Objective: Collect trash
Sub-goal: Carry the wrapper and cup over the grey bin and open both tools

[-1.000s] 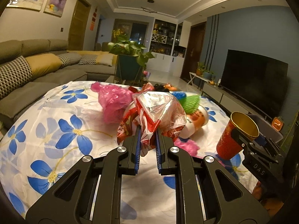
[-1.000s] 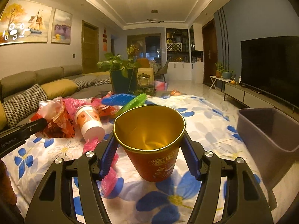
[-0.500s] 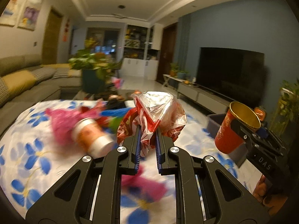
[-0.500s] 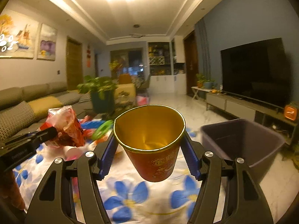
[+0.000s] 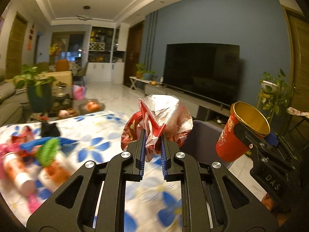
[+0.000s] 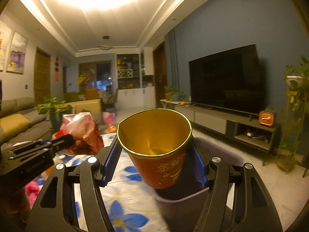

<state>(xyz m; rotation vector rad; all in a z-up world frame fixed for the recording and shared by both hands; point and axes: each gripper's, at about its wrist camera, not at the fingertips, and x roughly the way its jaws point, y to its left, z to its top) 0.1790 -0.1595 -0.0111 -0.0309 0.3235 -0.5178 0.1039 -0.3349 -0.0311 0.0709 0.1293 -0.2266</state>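
Left tool (image 5: 152, 147): clenched on a crumpled red-and-silver snack wrapper (image 5: 162, 116), which is pinched between the blue pads (image 5: 142, 152) and bulges above the fingertips. The wrapper is carried in the air, over the far edge of the desk (image 5: 100, 123), with the grey bin (image 5: 204, 133) seen just behind it.

Right tool (image 6: 154, 154): grasping a red paper cup (image 6: 156, 147) by its sides. The cup is held upright, slightly tilted, mouth open towards the camera; a gold lining and gold rim are seen, with gold print on the red wall. It is held above the mouth of the grey bin (image 6: 179, 203), whose rim sits just beside the desk edge (image 6: 123, 193).

Edges and room: the desk is covered with a white cloth with blue flowers. Open marble floor (image 6: 270, 183) is seen to the right of the bin, up to the low TV stand (image 6: 231, 127) and the dark television (image 6: 226, 79). The two tools are near each other but apart; in the right wrist view the left tool (image 6: 65, 141) and its wrapper (image 6: 81, 133) are seen to the left of the cup.

Still on the desk, blurred, at left: two paper cups lying on their sides (image 5: 29, 174), pink plastic (image 5: 5, 148), green and blue pieces (image 5: 48, 147), and a small black item (image 5: 48, 129).
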